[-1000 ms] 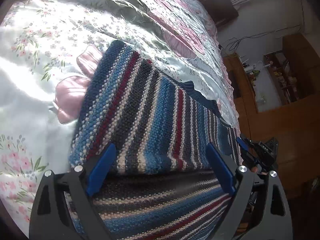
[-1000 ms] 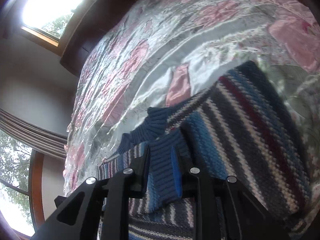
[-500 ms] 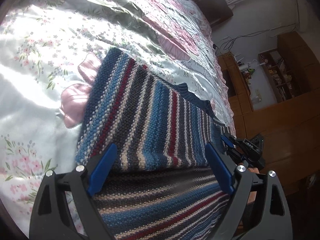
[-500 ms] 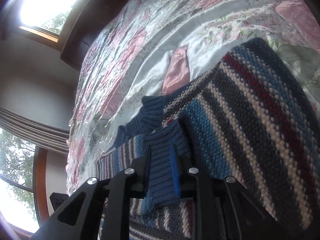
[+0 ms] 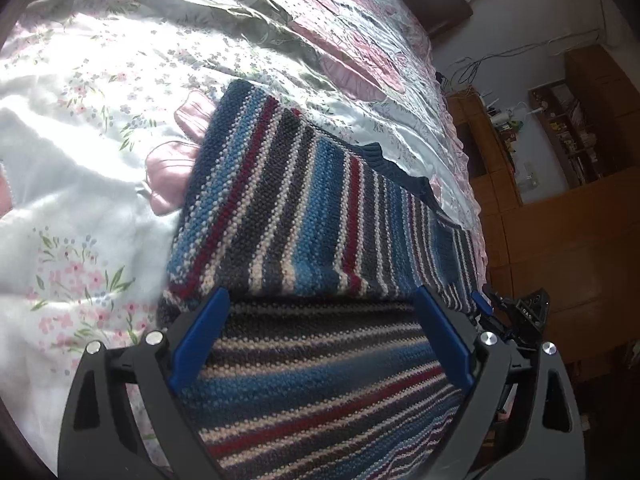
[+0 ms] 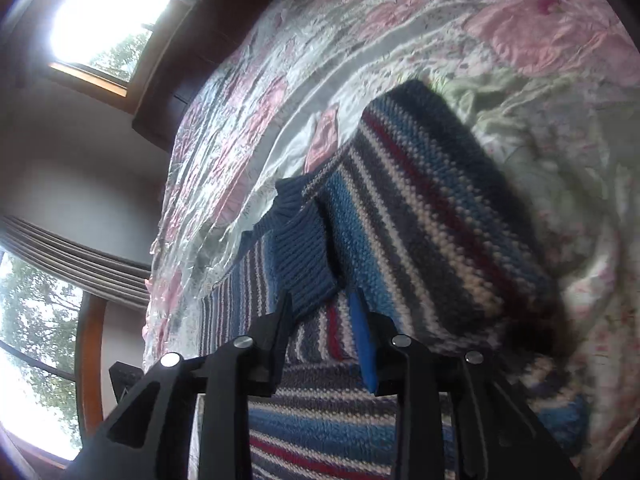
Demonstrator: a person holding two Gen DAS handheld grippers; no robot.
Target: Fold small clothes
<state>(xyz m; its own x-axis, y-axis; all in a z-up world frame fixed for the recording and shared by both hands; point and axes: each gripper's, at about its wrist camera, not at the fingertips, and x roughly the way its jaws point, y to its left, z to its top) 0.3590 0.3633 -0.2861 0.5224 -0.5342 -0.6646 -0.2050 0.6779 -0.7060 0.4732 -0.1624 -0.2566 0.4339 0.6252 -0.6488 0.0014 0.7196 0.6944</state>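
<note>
In the left wrist view the left gripper (image 5: 320,334) has its blue-padded fingers (image 5: 200,338) spread wide, holding nothing, poised over the striped knit sweater (image 5: 304,216), whose folded edge runs across the frame between the two tips. The sweater fills the lower centre of that view; a folded part with stripes running away from the camera lies on top of a layer whose stripes run crosswise. At the right edge, low down, part of the other black tool (image 5: 520,316) shows.

In the right wrist view the right gripper (image 6: 324,312) has its fingers (image 6: 364,344) set at a narrow gap. The dark blue ribbed cuff (image 6: 304,260) lies just at the tips, near the left finger; whether it is pinched or free cannot be told. The striped body stretches toward the upper right.

The sweater rests on a bed with a floral satin bedspread (image 5: 80,160). Wooden shelving (image 5: 568,140) stands at the right of the left view, and a bright window (image 6: 108,20) sits at the upper left of the right view.
</note>
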